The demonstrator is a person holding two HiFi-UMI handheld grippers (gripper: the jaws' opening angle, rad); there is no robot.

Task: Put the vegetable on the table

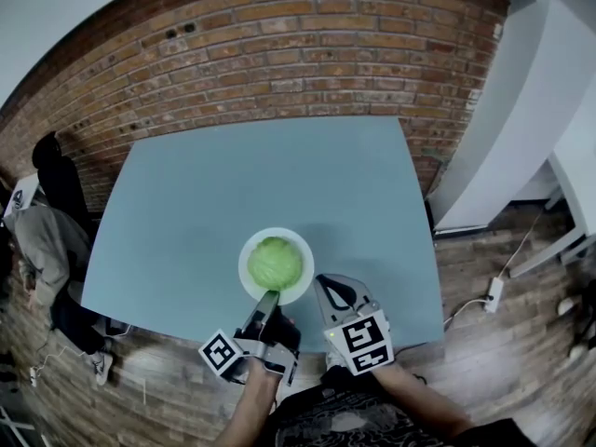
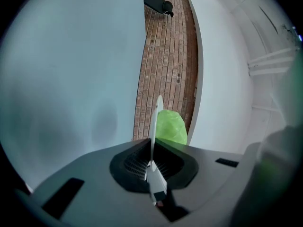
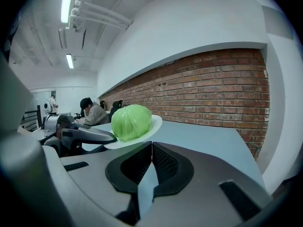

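Cabbage [image 1: 275,263], round and pale green, sits in the middle of a white plate [image 1: 243,266], and we find the plate over the near part of the blue-grey bench [image 1: 233,184], close to its front edge. The left tool [image 2: 152,161] is pinching the plate's near rim: in the left gripper view the thin white rim runs edge-on straight between the two black pads, which press on it from both sides, with the cabbage showing just beyond. That view is rolled on its side, so the bench fills the left and the brick wall [image 1: 307,54] stands as a strip up the middle. From the right gripper view the plate looks tilted, its right rim higher than the side that is gripped, and we see part of its underside; we cannot tell whether it rests on the bench. The right tool [image 3: 151,151] is pressed together with nothing between its pads, and it points at the plate from just beside its right rim, not touching it. At the far left, beyond the bench, a person [image 1: 42,240] in grey sits bent forward over a wooden floor [image 1: 484,343].
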